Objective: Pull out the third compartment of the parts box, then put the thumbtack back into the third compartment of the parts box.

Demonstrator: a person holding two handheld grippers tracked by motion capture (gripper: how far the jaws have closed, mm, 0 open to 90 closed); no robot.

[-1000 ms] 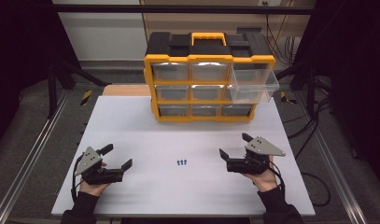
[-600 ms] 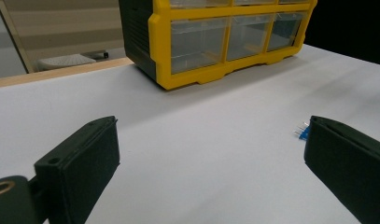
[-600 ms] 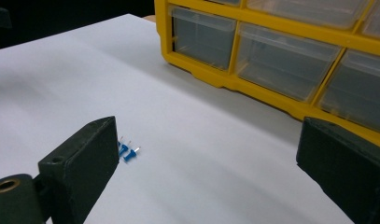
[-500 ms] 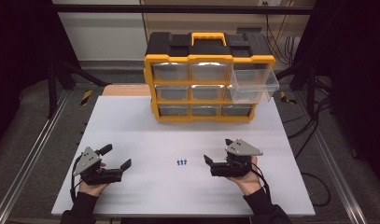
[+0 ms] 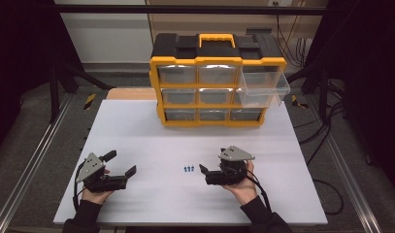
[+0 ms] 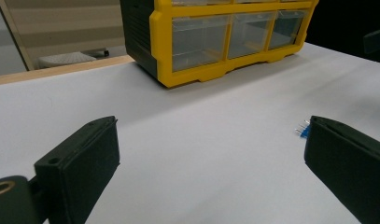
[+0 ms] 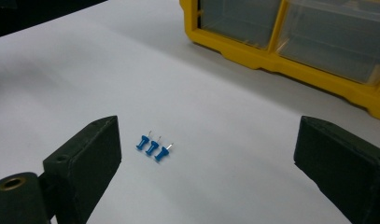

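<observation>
Right gripper [image 5: 203, 171], our black two-jaw tool with the grey three-cornered plate on top, rests low on the white table [image 5: 137, 131] with its jaws spread wide and nothing between them, just to the right of the three small blue push pins [image 5: 188, 169]. In the right gripper view we see those push pins [image 7: 152, 146] lying side by side, metal points aimed away from us, close to the inner face of the jaw on that view's left and well apart from the other jaw. Bare table surrounds the pins on every side. Beyond the pins, well apart, stands the yellow and black plastic drawer cabinet [image 5: 218, 80], its upper right clear drawer [image 5: 263, 90] pulled out past the yellow frame. Left of the pins, our left gripper [image 5: 122, 163] sits near the table's front edge, jaws likewise spread and empty; in the left gripper view the pins [image 6: 302, 130] peek out just beside one jaw's tip.
</observation>
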